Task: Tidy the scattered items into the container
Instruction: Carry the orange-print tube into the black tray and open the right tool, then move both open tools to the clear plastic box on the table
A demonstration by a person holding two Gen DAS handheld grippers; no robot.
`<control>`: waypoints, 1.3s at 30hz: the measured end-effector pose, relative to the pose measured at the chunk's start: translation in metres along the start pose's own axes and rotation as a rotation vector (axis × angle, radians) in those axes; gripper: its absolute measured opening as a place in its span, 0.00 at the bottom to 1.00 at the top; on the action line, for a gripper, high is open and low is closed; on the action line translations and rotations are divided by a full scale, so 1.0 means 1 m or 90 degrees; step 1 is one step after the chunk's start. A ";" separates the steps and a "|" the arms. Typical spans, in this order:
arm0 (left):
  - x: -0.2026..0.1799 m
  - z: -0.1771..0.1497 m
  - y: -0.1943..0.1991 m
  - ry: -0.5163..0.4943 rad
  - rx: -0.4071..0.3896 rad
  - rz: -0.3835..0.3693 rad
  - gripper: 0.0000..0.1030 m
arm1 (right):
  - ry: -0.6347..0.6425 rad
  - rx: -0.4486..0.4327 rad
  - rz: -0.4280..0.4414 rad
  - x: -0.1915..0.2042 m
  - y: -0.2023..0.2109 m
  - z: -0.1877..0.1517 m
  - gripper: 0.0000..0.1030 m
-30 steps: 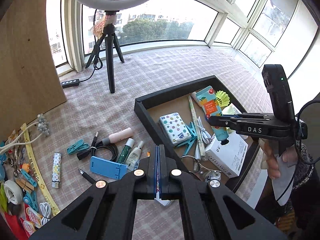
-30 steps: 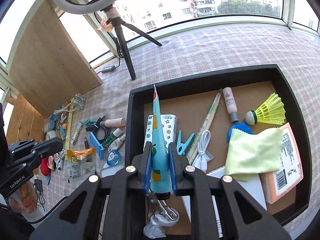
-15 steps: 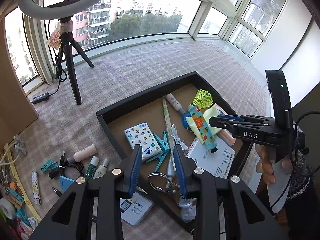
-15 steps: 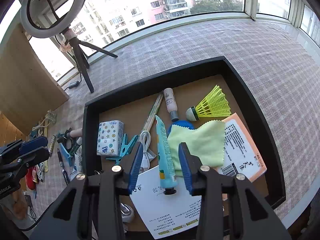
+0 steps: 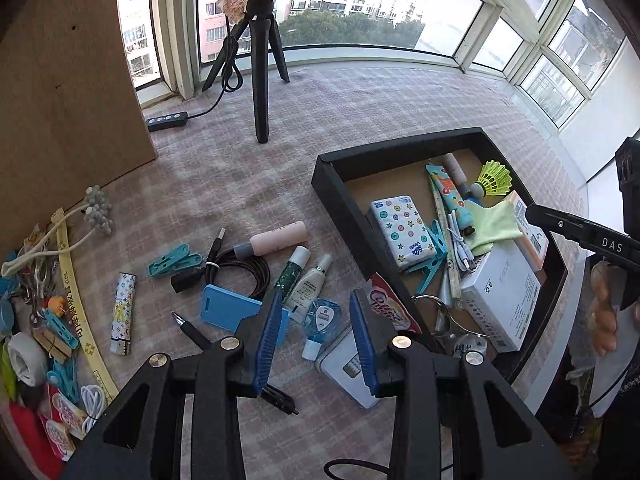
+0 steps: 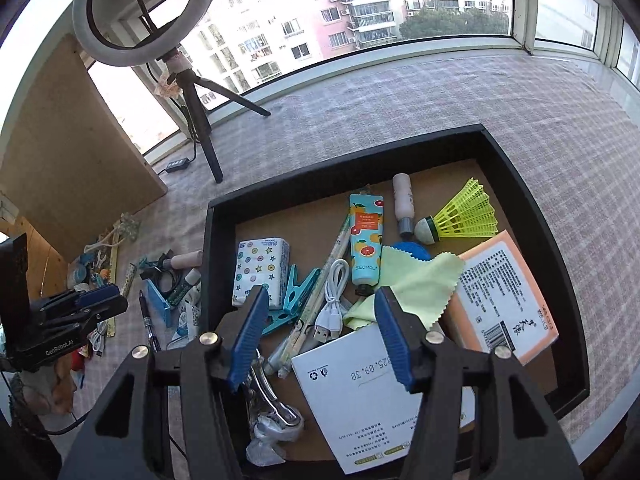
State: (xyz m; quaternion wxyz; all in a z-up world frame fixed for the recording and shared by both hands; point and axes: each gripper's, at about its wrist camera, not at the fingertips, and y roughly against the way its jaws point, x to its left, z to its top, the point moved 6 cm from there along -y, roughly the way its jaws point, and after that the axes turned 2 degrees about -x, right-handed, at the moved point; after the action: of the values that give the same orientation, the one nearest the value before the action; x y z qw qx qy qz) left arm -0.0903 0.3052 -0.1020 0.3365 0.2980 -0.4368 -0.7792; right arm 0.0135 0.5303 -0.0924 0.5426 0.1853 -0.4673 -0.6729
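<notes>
The left gripper (image 5: 316, 338) is wide open and holds nothing. A second ago it was shut; now it hangs over the things that lie loose on the checked cloth (image 5: 380, 100), just left of the black tray (image 5: 332, 184). That means it is ready to pick the next thing.

Going from left to right on the cloth: a soft white cord and small pegs sit by the cloth's left edge. Next come teal clips (image 5: 174, 259), a coiled black cable (image 5: 240, 270), a smooth pink tube (image 5: 276, 238), a flat blue card holder (image 5: 228, 312) and two small bottles (image 5: 308, 280). Between the open fingers lies a little blue floss box (image 5: 322, 316). To the right of it, close against the tray's left wall, is a shiny snack packet (image 5: 390, 308). I think a flat grey tin (image 5: 344, 368) lies under the gripper, but part of it is hidden.

The right gripper (image 6: 318, 336) is open too, with nothing in it. A second ago it held the blue fruit tube (image 6: 365, 246). Now that tube lies flat in the middle of the tray, between a long thin stick and a soft yellow-green cloth (image 6: 408, 284). So one more thing is put away. A spiky yellow shuttlecock (image 6: 460, 216) sits near the tray's far right corner, and a hard white box (image 6: 368, 392) lies by its near edge.

Many things are still outside the tray, so the tidy job is not done.
</notes>
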 end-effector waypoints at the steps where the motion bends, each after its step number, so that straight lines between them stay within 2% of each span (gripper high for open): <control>1: 0.011 -0.005 0.002 0.005 -0.001 0.014 0.32 | 0.014 0.002 0.006 0.009 -0.001 -0.001 0.53; 6: 0.066 -0.034 0.012 0.040 0.011 0.072 0.36 | 0.076 0.031 0.051 0.061 -0.014 -0.013 0.53; 8: 0.082 -0.048 0.013 0.056 0.022 0.081 0.37 | 0.098 0.050 0.068 0.083 -0.022 -0.023 0.53; 12: 0.093 -0.074 0.013 0.076 0.028 0.070 0.37 | 0.123 0.089 0.112 0.122 -0.035 -0.047 0.53; 19: 0.082 -0.103 0.001 0.067 0.042 0.038 0.37 | 0.159 0.135 0.115 0.157 -0.049 -0.090 0.53; 23: 0.062 -0.097 -0.001 0.010 0.032 0.005 0.37 | 0.124 0.140 0.117 0.158 -0.045 -0.108 0.53; 29: 0.021 -0.071 -0.015 -0.126 0.037 -0.062 0.37 | 0.054 0.142 0.085 0.152 -0.048 -0.132 0.53; 36: -0.019 -0.044 -0.038 -0.247 0.084 -0.133 0.37 | -0.035 0.126 0.043 0.146 -0.056 -0.149 0.52; 39: -0.036 -0.038 -0.046 -0.293 0.098 -0.160 0.37 | -0.065 0.116 0.023 0.143 -0.062 -0.152 0.41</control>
State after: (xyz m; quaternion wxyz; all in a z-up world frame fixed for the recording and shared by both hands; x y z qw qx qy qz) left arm -0.0518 0.3334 -0.1533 0.1050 0.1895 -0.5193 -0.8267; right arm 0.0447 0.3342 -0.1821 0.5111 0.1905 -0.5569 -0.6264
